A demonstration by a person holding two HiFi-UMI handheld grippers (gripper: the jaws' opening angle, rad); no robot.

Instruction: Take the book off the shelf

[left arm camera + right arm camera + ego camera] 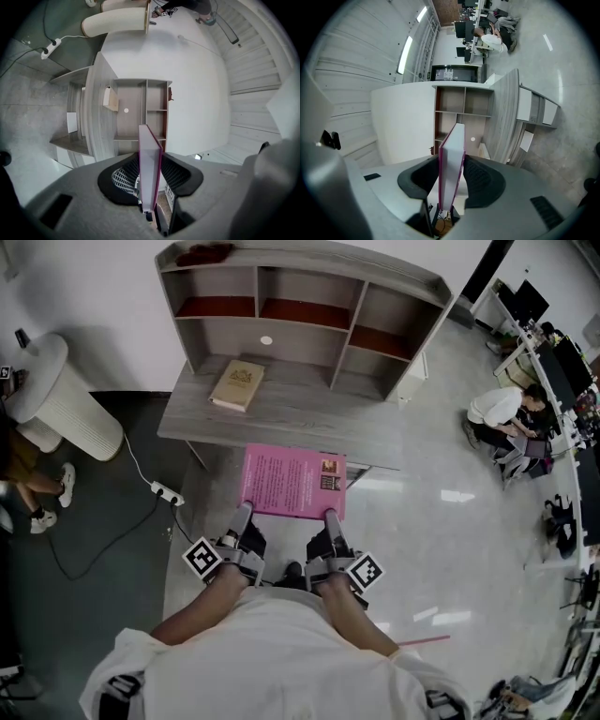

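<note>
**Jaws.** The left gripper (149, 197) has its jaws closed on the near edge of the pink book (149, 159). In the left gripper view the book stands edge-on between the two dark pads, and both pads bear against its covers. The right gripper (451, 197) is in the same condition, with its jaws clamped on the same edge of the same book (453, 159), one pad on each cover.

**Held item.** In the head view the pink book (294, 483) lies flat with its printed cover up. The left gripper (245, 512) holds the near edge at the book's 7 o'clock corner. The right gripper (330, 517) holds it at the 5 o'clock corner. The book is off the shelf, and its far edge overlaps the front edge of the desk (309, 423) in the picture. Whether it touches the desk cannot be determined.

**Surroundings.**
- The shelf unit (309, 261) stands on the rear of the desk, at 12 o'clock from the pink book.
- A tan book (237, 383) lies flat on the desktop at 11 o'clock, well apart from the pink book.
- A white ribbed cylinder (67, 407) stands on the floor at 9 to 10 o'clock.
- A power strip (167, 492) lies on the floor at 9 o'clock.
- A seated person (502, 411) is at 2 o'clock, well apart.
</note>
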